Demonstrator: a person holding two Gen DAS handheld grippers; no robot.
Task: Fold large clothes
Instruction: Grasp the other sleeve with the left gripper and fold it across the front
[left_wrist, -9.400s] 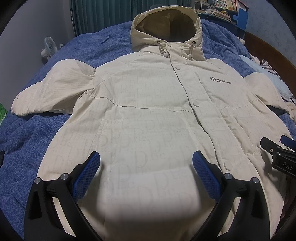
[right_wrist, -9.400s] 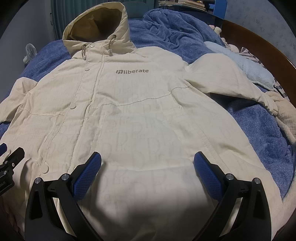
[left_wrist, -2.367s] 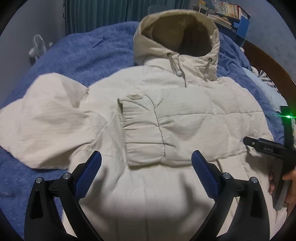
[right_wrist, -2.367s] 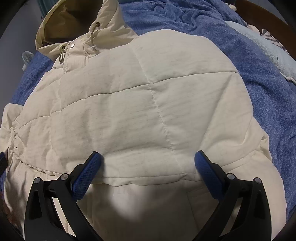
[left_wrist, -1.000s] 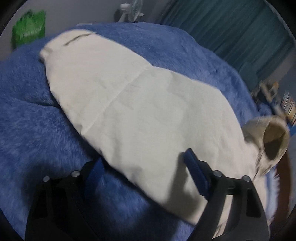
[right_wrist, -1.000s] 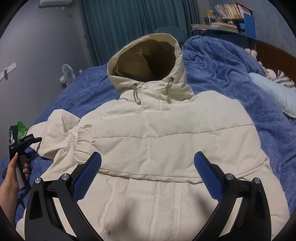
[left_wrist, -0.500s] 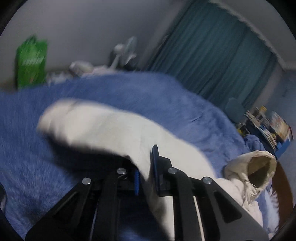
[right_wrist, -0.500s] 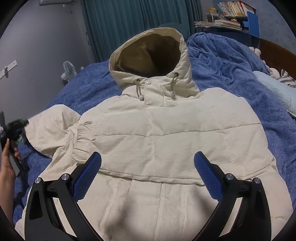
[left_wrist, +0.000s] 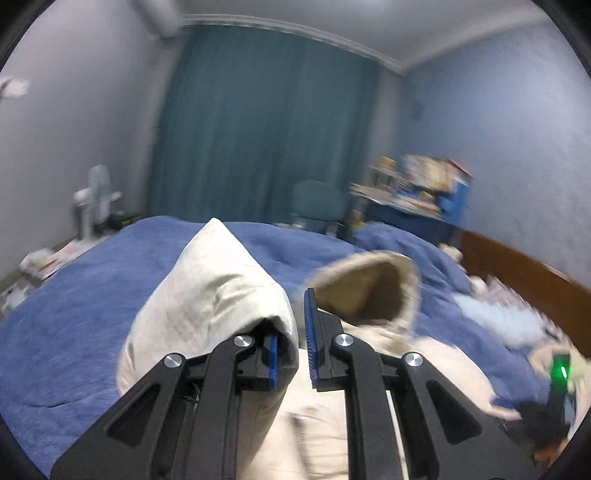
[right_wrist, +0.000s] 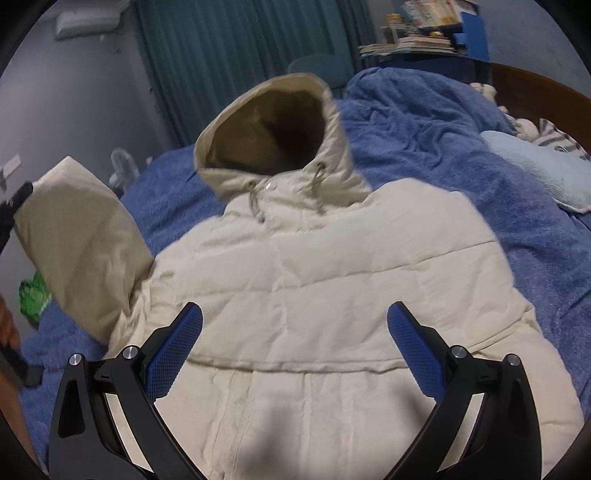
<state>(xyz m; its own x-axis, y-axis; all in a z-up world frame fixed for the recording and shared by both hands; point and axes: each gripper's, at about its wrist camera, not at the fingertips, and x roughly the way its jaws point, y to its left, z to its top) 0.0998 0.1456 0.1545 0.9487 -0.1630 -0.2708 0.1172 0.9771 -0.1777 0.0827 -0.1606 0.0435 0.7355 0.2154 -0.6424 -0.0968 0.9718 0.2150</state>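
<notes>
While the cream jacket (right_wrist: 332, 280) lies spread over the blue blanket of the bed (right_wrist: 424, 122), with its hood (right_wrist: 273, 125) toward the far edge by the curtain, the step in hand is the folding-in of the second sleeve. The right side of the jacket already looks folded over the body, so the task seems to be about in its middle. The left sleeve (right_wrist: 81, 236) is lifted clear of the bed near its left edge, and it stands up as a puffy cone.

The left tool (left_wrist: 291, 354) is closed on the fabric of this sleeve; in the left wrist view the cloth bulges out between the blue pads and drapes over the left one. The right tool (right_wrist: 293, 343) hovers above the lower half of the jacket with its jaws wide apart and nothing between them.

The next move probably calls for carrying the sleeve across the chest and laying it flat before the grip is released. Because the padding is thick and springy, the sleeve may roll back, so the free tool could press it down.

The jacket is quilted, with stitched panels, a darker tan lining inside the hood, and two drawcords (right_wrist: 255, 201) at the collar.
</notes>
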